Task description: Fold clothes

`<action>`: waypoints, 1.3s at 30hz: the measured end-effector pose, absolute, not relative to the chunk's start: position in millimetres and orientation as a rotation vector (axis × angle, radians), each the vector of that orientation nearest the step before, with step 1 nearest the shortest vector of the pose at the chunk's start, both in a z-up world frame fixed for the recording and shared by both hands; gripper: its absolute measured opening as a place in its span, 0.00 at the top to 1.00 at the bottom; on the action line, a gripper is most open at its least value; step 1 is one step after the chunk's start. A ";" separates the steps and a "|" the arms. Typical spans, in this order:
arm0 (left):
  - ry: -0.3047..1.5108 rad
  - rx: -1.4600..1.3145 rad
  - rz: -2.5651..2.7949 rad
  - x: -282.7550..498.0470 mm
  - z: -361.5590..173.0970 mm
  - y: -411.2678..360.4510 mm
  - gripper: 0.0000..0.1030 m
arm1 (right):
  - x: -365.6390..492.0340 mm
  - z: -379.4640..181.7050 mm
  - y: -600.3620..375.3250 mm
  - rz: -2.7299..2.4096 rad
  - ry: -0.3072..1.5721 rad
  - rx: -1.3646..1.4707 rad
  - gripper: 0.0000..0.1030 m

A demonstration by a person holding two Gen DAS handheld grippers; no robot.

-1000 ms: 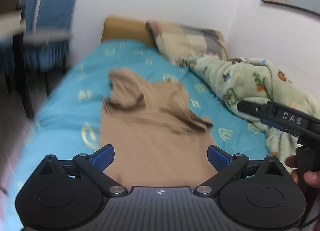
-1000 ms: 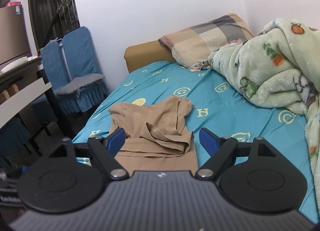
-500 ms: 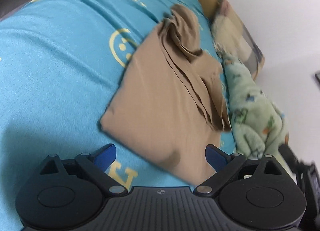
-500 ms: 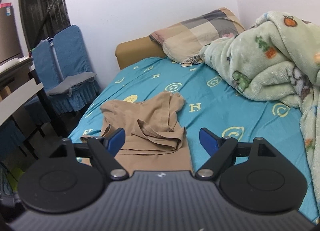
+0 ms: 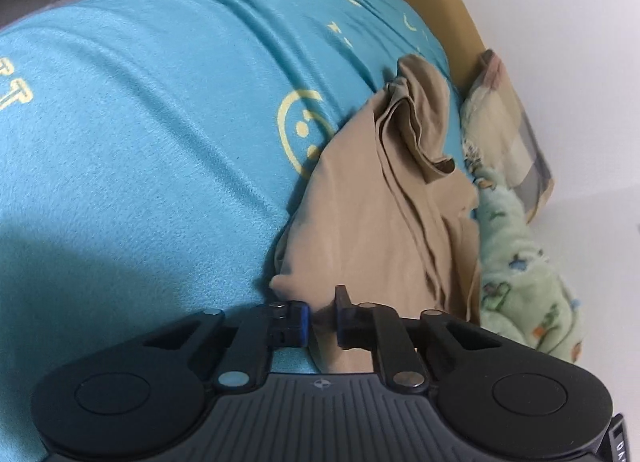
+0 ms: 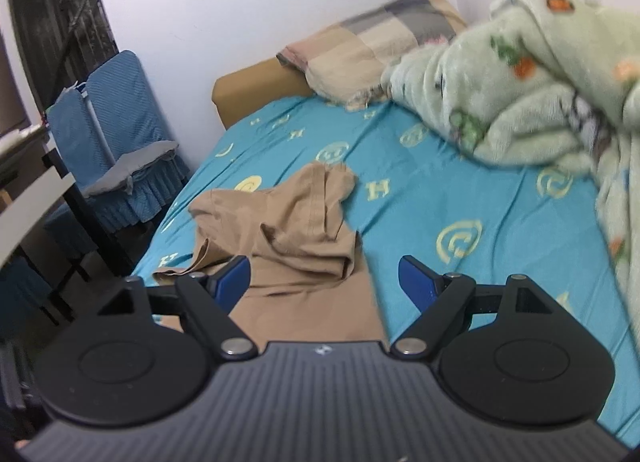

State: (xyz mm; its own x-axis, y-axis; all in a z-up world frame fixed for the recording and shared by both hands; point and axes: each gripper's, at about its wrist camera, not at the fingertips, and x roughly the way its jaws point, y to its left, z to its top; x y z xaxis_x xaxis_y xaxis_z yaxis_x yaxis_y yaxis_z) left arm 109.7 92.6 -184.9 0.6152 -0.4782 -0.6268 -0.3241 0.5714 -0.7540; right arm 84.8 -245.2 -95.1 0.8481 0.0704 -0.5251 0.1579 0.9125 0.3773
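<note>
A teal bedsheet [image 6: 460,197] carries the tan shirt [image 5: 360,229] near its left edge. The left gripper [image 5: 322,322] is closing, pinching the shirt's near hem; the right gripper [image 6: 324,282] hangs spread wide over the shirt.

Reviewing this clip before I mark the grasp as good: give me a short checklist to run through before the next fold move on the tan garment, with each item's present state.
1. Left tongs have cloth between them: ok; they are closing on the near edge of the tan garment.
2. Grip is firm enough to lift: cannot tell; the pads are partly hidden by the cloth.
3. Right tongs ready: not ok; they are open and hold nothing, with the garment's near part below them.
4. Garment lies flat: not ok; its far end is bunched in folds.
5. Room on the blue sheet beside the garment: ok.
6. Green blanket clear of the garment: ok in the right wrist view.
</note>
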 end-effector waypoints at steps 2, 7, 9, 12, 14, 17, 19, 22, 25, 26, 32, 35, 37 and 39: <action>0.915 -1.006 -0.128 106.1 -181.0 91.9 0.92 | 82.4 -101.9 -248.5 0.005 0.592 0.546 0.19; 0.806 -1.037 -0.221 99.5 -163.6 89.8 0.93 | 83.0 -135.6 -247.4 0.234 0.699 0.917 0.19; 0.781 -1.030 -0.237 98.4 -159.4 87.8 0.93 | 84.2 -157.6 -244.2 0.258 0.767 1.067 0.18; 0.748 -1.042 -0.253 95.7 -155.3 87.8 0.94 | 84.0 -190.4 -244.6 0.203 0.868 1.234 0.18; 0.725 -1.058 -0.261 93.1 -153.1 89.7 0.94 | 81.2 -202.0 -249.8 0.120 0.880 1.266 0.26; 0.700 -1.057 -0.271 87.7 -147.4 92.8 0.94 | 76.8 -208.3 -266.9 -0.028 0.833 1.286 0.37; 0.684 -1.049 -0.279 84.3 -143.0 94.0 0.94 | 76.7 -210.9 -276.5 -0.084 0.807 1.307 0.58; 0.667 -1.008 -0.308 77.8 -129.6 92.3 0.94 | 82.3 -204.8 -281.6 -0.094 0.797 1.266 0.90; 0.614 -0.955 -0.349 67.2 -106.2 89.8 0.95 | 80.4 -180.7 -277.1 -0.048 0.712 1.120 0.93; 0.594 -0.951 -0.359 63.5 -98.1 90.6 0.95 | 77.0 -172.7 -275.8 -0.027 0.675 1.074 0.93; 0.501 -0.899 -0.399 26.7 -44.6 99.4 0.95 | 38.0 -115.1 -267.0 0.098 0.501 0.951 0.93; 0.478 -0.884 -0.407 -6.5 -24.6 104.2 0.95 | 8.4 -91.9 -263.6 0.127 0.441 0.918 0.93; 0.461 -0.896 -0.425 -34.0 -16.1 109.2 0.95 | -16.3 -82.9 -257.9 0.146 0.411 0.915 0.93; 0.444 -0.908 -0.443 -61.5 -7.6 114.1 0.95 | -41.8 -77.1 -253.2 0.159 0.384 0.913 0.93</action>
